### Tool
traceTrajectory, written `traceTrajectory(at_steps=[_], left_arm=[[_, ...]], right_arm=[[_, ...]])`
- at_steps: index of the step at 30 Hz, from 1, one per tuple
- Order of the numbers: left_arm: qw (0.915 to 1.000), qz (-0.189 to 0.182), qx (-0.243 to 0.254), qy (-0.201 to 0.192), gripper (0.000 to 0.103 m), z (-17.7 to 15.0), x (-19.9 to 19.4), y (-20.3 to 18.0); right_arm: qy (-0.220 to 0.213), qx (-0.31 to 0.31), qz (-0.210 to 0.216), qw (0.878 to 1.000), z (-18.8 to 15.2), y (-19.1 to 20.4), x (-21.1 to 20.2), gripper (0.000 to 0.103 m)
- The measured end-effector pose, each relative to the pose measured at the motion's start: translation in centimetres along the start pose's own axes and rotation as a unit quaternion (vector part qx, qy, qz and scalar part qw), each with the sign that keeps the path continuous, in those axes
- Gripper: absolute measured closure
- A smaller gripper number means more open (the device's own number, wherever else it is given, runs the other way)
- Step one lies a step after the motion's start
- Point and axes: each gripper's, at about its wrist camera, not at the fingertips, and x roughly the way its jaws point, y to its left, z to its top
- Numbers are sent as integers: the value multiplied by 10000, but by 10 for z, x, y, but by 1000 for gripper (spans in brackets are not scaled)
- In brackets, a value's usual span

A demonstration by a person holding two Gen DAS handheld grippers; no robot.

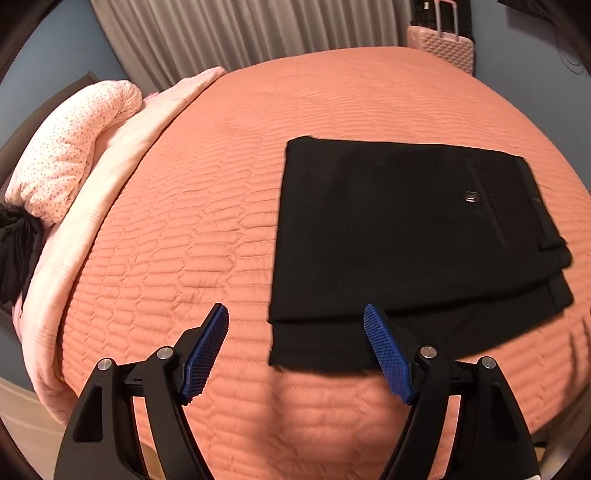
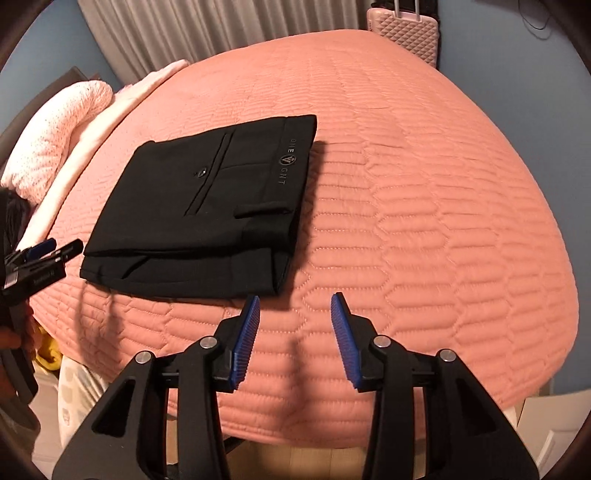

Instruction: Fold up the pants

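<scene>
Black pants lie folded into a flat stacked rectangle on the salmon quilted bed; a back-pocket button and the waistband show on top. In the right wrist view the pants lie left of centre, waistband lettering visible. My left gripper is open and empty, above the near left corner of the pants, not touching them. My right gripper is open and empty, just off the pants' near right corner. The left gripper also shows at the left edge of the right wrist view.
A dotted pink pillow and a pale pink blanket lie along the bed's left side. A pink suitcase stands beyond the far edge, next to grey curtains. A dark garment hangs at far left.
</scene>
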Motion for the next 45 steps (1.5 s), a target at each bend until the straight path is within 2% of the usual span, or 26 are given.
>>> traceTrajectory(at_steps=[3, 6, 9, 16, 20, 24, 26, 29, 31, 33, 35, 36, 40, 45], left_arm=[[9999, -115, -67, 108, 29, -6, -10, -8], [9996, -207, -125, 139, 29, -10, -16, -15], [9998, -117, -46, 184, 29, -10, -18, -22], [9995, -10, -1, 326, 29, -11, -8, -23], [9991, -27, -10, 428, 29, -13, 1, -21], [9983, -39, 18, 575, 29, -18, 15, -22], [9976, -69, 10, 683, 29, -22, 24, -22], [9968, -151, 17, 782, 29, -25, 32, -21], [9962, -161, 30, 856, 28, -28, 40, -19], [9950, -197, -43, 979, 27, -32, 50, -16], [9943, -279, -132, 1024, 26, -35, 55, -12], [9944, -293, -160, 1000, 26, -35, 54, -10], [9955, -308, -302, 840, 26, -31, 40, 5], [9982, -132, -256, 523, 26, -13, 32, 10]], right_arm=[[-29, -25, 49, 10000, -4, 17, -7, 63], [-166, -225, 145, 9995, 8, 37, -7, 63], [-201, -467, 92, 9987, 20, 58, 7, 58], [44, -692, 114, 9975, 22, 81, 46, 58], [215, -744, -32, 9970, 19, 77, 69, 58], [137, -1392, -488, 9890, 11, 95, 76, 56], [91, -1476, -603, 9872, 9, 99, 75, 56], [-3, -1215, -452, 9916, 11, 94, 57, 56], [165, -1292, -580, 9898, 5, 86, 61, 56], [169, -1315, -437, 9902, -2, 74, 64, 56], [182, -1334, -585, 9892, -1, 72, 57, 56], [191, -1275, -676, 9893, 0, 69, 53, 56], [193, -280, -225, 9992, 14, 30, 33, 56], [84, 25, -273, 9996, 39, 4, 28, 56]])
